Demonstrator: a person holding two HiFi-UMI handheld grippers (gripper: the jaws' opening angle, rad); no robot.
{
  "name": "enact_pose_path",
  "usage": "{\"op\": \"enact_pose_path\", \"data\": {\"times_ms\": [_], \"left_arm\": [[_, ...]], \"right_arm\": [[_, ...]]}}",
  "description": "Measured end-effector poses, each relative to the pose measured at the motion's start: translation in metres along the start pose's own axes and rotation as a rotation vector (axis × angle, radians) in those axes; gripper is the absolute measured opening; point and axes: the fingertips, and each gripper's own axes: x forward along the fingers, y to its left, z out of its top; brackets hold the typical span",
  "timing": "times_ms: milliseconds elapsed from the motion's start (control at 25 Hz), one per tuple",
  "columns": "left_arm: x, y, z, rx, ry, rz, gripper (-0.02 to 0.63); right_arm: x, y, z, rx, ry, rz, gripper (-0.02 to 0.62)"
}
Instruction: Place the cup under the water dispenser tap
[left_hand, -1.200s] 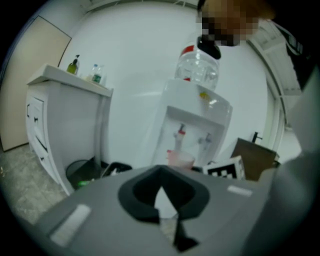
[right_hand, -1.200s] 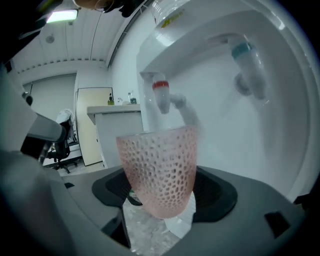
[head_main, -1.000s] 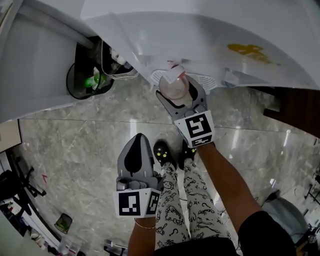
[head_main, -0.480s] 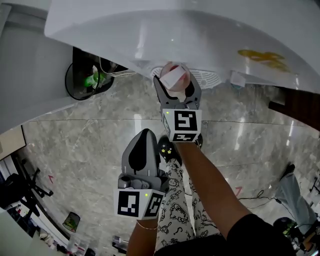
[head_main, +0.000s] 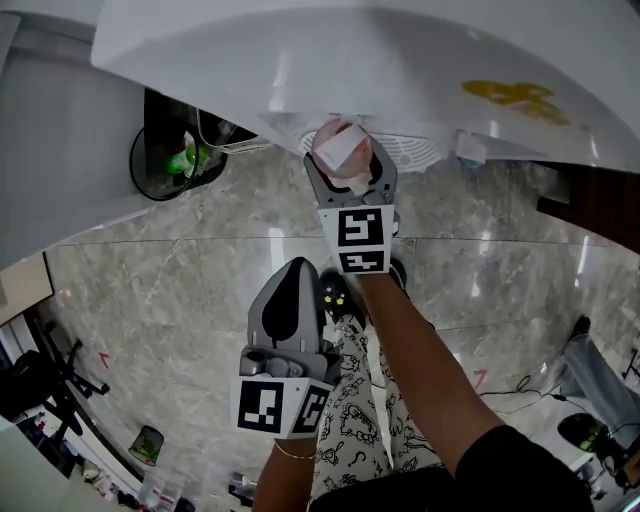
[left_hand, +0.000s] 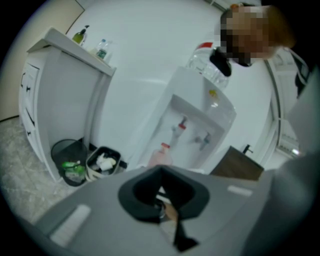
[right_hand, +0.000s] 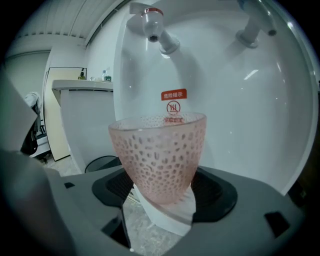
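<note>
Standing beside dispenser (left_hand: 220, 112) and cup (right_hand: 157, 155): bin (left_hand: 67, 160), basket (left_hand: 102, 162).

cup (right_hand: 159, 157) in right tool (head_main: 348, 170) below tap (right_hand: 156, 30), bins (left_hand: 102, 162) left of dispenser (left_hand: 220, 112)

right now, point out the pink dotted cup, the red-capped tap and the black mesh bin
pink dotted translucent cup (right_hand: 160, 155): right gripper view, middle of its wall
red-capped white tap (right_hand: 164, 41): right gripper view, on its spout
black mesh waste bin (head_main: 148, 172): head view, left inner wall
</note>
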Motion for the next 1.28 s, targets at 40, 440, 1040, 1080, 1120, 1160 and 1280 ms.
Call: {"op": "enact_pose_path", "data": {"times_ms": [40, 440, 1040, 1080, 1120, 1160, 1280], "left_arm": [[0.000, 0.001, 0.000, 0.000, 0.000, 0.001, -0.002], [-0.013, -0.005, 0.012, 0.019, -0.027, 0.017, -0.003], [-0.129, -0.089, 0.081, 0.249, -0.019, -0.072, -0.002], [-0.142, -0.097, 0.091, 0.256, -0.021, -0.063, -0.002], [-0.153, -0.103, 0.105, 0.258, -0.035, -0.053, -0.002], [-0.161, -0.110, 0.124, 0.257, -0.058, -0.046, -0.002], [-0.178, -0.134, 0.186, 0.273, -0.142, -0.055, -0.002]], "right_arm": [[0.001, -0.001, -0.004, 0.002, 0.019, 0.000, 0.338], [-0.042, 0.002, -0.026, 0.015, 0.143, 0.041, 0.337], [-0.290, 0.007, 0.074, -0.090, 0.169, 0.385, 0.014], [-0.309, 0.004, 0.097, -0.055, 0.153, 0.397, 0.014], [-0.325, 0.000, 0.123, -0.012, 0.129, 0.403, 0.014], [-0.336, -0.004, 0.152, 0.028, 0.096, 0.401, 0.014], [-0.363, -0.010, 0.247, 0.092, -0.031, 0.378, 0.014]]}}
